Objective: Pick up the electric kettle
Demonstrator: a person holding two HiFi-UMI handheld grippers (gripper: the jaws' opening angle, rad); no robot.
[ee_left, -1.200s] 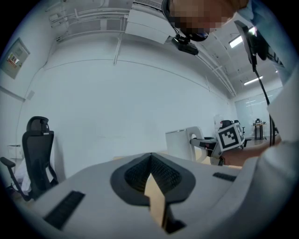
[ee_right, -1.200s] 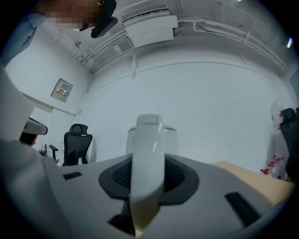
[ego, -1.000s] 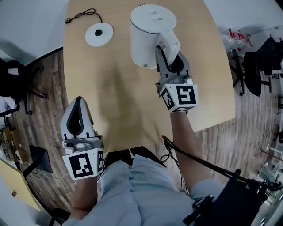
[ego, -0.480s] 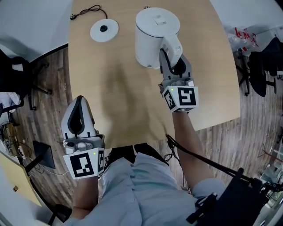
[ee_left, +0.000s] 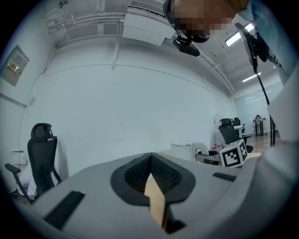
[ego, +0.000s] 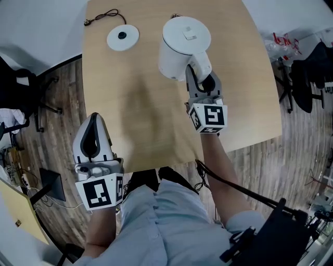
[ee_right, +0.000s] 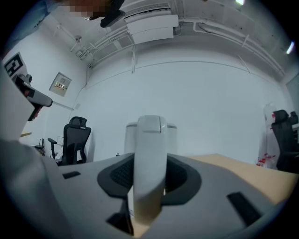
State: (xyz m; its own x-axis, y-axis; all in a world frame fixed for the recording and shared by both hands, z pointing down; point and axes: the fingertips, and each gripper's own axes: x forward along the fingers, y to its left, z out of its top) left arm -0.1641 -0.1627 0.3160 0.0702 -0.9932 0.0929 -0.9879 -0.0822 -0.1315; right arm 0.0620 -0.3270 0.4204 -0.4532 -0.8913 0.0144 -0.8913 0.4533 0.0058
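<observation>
The white electric kettle (ego: 184, 39) stands upright on the wooden table (ego: 135, 104), its handle (ego: 201, 62) pointing toward me. My right gripper (ego: 202, 74) reaches level around that handle (ee_right: 148, 158), one finger on each side. Its jaws have just been opening, and a dark gap shows beside the handle low on the left. The kettle body (ee_right: 174, 137) rises behind the handle. My left gripper (ego: 93, 118) hangs off the table's near left edge, shut and holding nothing (ee_left: 152, 179). From there the kettle (ee_left: 181, 150) shows small and far off.
The kettle's round white base (ego: 123, 38) with its black cord (ego: 101, 15) lies at the table's far left. Office chairs (ego: 23, 98) stand on the wooden floor to the left, and more chairs and bags (ego: 302, 57) to the right.
The kettle and my right gripper have sunk toward the tabletop, so the kettle looks smaller now. My left gripper has stayed where it was.
</observation>
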